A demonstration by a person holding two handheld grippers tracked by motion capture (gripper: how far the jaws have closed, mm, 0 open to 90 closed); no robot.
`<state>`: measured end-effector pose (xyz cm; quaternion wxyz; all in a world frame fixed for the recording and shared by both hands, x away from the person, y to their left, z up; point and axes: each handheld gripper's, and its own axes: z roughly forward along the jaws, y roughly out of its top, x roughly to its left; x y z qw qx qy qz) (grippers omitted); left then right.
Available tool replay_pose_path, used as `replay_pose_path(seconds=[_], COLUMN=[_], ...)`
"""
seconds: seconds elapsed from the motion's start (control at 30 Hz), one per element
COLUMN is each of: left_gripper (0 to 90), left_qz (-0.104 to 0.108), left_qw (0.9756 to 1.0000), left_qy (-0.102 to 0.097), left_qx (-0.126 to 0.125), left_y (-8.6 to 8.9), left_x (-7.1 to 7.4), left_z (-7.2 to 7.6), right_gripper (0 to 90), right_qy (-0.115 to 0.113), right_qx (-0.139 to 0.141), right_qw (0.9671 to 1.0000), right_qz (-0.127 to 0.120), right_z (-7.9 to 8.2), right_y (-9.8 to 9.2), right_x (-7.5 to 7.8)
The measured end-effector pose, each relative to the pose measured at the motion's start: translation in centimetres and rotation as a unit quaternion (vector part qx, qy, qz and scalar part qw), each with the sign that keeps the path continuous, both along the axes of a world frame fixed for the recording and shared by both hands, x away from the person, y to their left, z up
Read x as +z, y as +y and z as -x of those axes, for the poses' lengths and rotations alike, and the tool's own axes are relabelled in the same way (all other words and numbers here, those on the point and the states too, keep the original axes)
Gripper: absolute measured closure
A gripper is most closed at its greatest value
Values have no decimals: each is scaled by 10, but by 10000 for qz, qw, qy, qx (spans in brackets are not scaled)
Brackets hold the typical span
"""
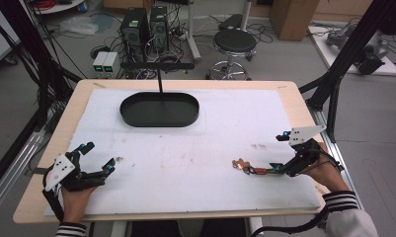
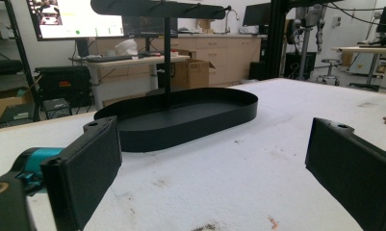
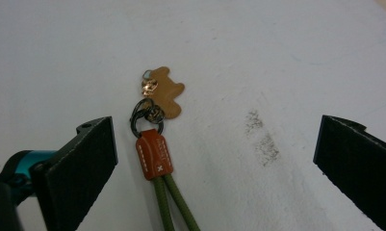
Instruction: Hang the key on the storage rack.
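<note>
Fingers (image 3: 80, 163) of the right gripper (image 1: 284, 155) stand spread wide on either side of a keychain (image 3: 154, 144), whose olive cord, brown leather tab and tan charm lie flat on the white mat (image 1: 195, 148) at the table's right side; the left gripper (image 1: 97, 159), jaws also spread and holding nothing, rests at the near left corner, facing the black oval tray (image 1: 159, 109) of the hanging stand. The cord is thin and lies flush with the mat, so jaws closing too high would likely miss it, while a pinch on the cord alone could leave the charm swinging and snagging.
</note>
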<state>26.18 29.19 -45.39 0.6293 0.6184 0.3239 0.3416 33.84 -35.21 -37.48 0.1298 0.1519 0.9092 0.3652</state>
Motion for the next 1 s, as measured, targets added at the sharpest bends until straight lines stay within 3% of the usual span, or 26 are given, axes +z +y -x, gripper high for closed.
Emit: replay_pose_path(seconds=[0.1,0.17,0.3,0.57,0.63,0.77,0.8,1.0], left_gripper=[60,60,60,60,60,61,61,60], left_qz=[4,-2,3,1,-2,5,-1,0], left_qw=[10000,10000,10000,10000,10000,10000,10000,10000], left_qy=[-6,-3,-3,-12,-17,-12,-16,-16], left_qx=[8,4,-3,-9,-12,-9,-12,-14], left_y=[0,0,0,0,0,0,0,0], left_x=[0,0,0,0,0,0,0,0], left_z=[0,0,0,0,0,0,0,0], right_gripper=[4,5,48,72,165,189,223,307], right_qy=[214,234,418,609,677,719,737,750], right_qx=[175,229,476,625,724,848,916,958], right_qw=[9993,9989,9954,9891,9865,9838,9817,9768], right_qz=[251,324,724,1184,1303,1403,1500,1764], right_z=[-3,-3,-6,-9,-9,-10,-11,-11], right_y=[3,3,7,11,12,12,12,12], right_x=[-4,-5,-11,-20,-22,-23,-24,-25])
